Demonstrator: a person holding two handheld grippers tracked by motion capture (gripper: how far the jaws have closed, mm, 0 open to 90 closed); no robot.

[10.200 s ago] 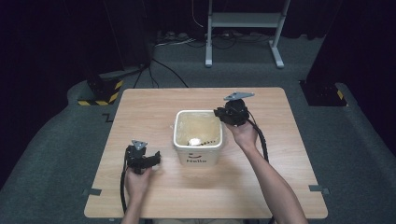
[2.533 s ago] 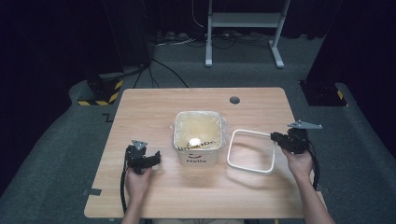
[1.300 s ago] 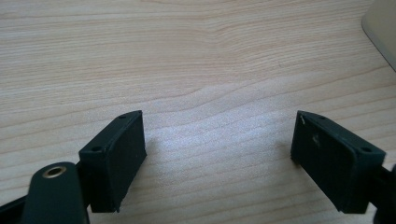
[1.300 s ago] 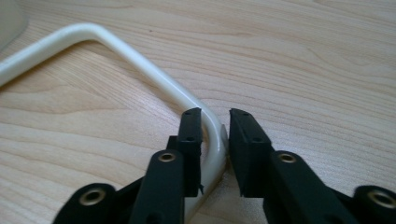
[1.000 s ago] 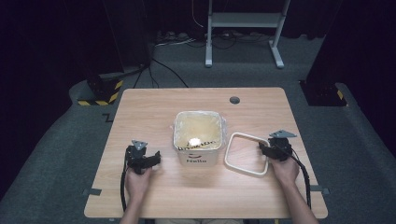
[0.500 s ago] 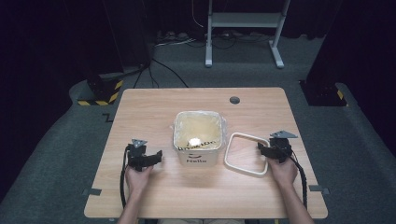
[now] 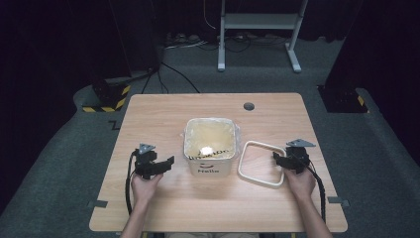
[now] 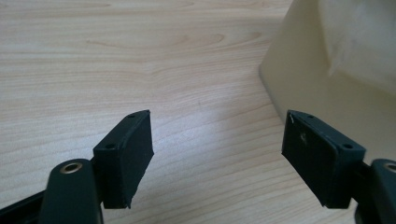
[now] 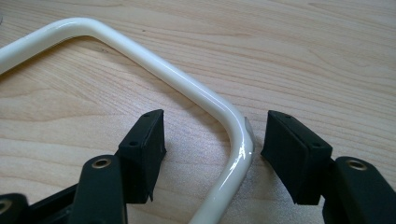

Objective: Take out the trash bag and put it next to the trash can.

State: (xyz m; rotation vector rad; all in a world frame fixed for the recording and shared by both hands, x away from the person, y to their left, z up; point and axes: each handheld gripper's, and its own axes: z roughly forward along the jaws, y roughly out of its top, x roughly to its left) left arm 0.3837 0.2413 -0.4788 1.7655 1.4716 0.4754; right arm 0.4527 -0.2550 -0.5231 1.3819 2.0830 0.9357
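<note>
a: start with the right gripper (image 7: 278,159); how does it stand?

b: low on the table (image 7: 163,114), at the right-hand corner of the cream frame (image 7: 261,164); in the right gripper view its jaws straddle that rounded corner (image 9: 236,135); a gap shows on both sides, so the pads do not press on it; the frame lies flat on the wood, let go.

a: and the left gripper (image 7: 166,163)?

b: held a little above the table, pointing toward the cream bucket (image 7: 210,151); its jaws are apart with nothing between them, though they have just been closing slightly; in the left gripper view bare wood shows between the pads, and the bucket wall (image 8: 322,88) stands off to the right, not touched.

a: further out?

b: the bucket sits mid-table, open at the top, lined with a pale bag and filled with something yellowish; the frame lies just beside it on its right, apart from it; a small dark round hole (image 7: 248,106) sits near the table's far edge; beyond, dark carpet and a grey metal stand (image 7: 257,29).
</note>
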